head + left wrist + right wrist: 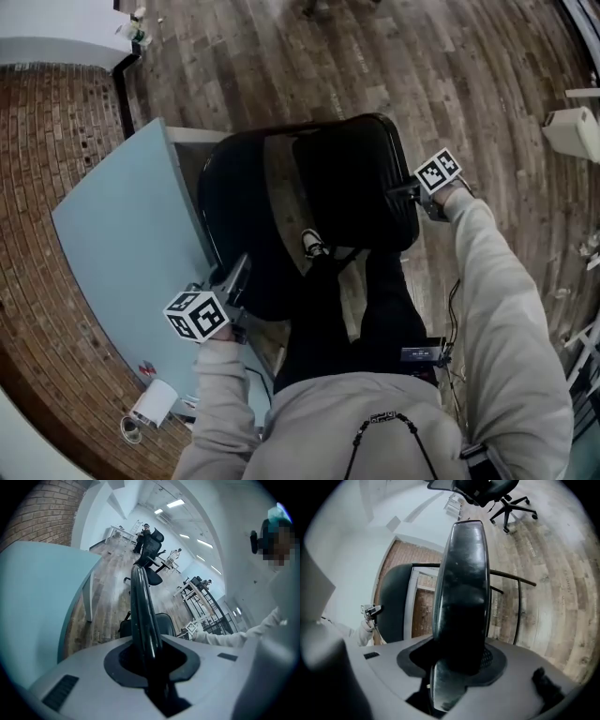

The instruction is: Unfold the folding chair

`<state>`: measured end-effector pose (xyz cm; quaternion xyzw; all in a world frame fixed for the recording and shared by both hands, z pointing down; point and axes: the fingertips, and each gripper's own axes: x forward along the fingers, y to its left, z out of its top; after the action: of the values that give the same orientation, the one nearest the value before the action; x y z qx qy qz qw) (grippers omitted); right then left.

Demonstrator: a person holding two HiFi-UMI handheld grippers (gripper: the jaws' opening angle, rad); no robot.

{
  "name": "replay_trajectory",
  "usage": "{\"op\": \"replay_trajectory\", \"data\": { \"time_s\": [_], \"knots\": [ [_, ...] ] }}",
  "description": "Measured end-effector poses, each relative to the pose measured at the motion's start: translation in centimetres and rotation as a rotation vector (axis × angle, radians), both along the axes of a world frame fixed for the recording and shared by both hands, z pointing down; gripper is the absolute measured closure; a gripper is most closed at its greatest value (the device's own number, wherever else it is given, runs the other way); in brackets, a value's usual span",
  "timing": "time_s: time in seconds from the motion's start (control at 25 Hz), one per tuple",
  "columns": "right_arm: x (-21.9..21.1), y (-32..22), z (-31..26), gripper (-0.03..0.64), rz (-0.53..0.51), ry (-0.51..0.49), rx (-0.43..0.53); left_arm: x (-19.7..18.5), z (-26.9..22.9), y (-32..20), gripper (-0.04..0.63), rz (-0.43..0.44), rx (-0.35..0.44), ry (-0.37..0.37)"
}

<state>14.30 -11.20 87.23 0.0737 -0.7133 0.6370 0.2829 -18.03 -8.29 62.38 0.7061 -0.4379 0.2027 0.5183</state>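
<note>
Folding chair (309, 187) stood at frame centre of the head view, gripped on both flanks and judged partly opened.

Recommended conduct of the step: keep both grips firm and swing the two panels apart about the hinge in one steady arc. The side at lower left should act as the anchor while the panel at right is drawn outward and down. The person's legs stood close below the chair and should be kept out of the frame's path.

Left gripper (150, 660), at lower left in the head view, had its jaws drawn narrow and clamped on a thin black panel edge (143, 611). Right gripper (457, 667), at centre right in the head view, had its jaws moderately wide and pressed on a thick padded panel (461, 588), judged to be the seat.

Outward: a pale blue table (122, 234) stood just beside the chair at left, and wood floor (375, 56) filled the upper frame.
</note>
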Motion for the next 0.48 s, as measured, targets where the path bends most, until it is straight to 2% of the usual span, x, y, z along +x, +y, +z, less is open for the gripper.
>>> {"op": "replay_trajectory", "data": {
  "time_s": [0.24,0.36,0.48],
  "knots": [
    [5.1,-1.3,3.9,0.433,0.059,-0.142,0.005,1.4,2.4,-0.3,0.520,0.003,-0.024,0.028],
    [7.8,-0.7,6.0,0.433,0.080,-0.220,-0.007,3.5,3.1,-0.1,0.520,0.025,-0.026,0.039],
    [11.3,-0.2,8.9,0.433,0.105,-0.277,-0.029,4.8,4.7,-0.2,0.520,0.009,-0.044,0.054]
  ]
}}
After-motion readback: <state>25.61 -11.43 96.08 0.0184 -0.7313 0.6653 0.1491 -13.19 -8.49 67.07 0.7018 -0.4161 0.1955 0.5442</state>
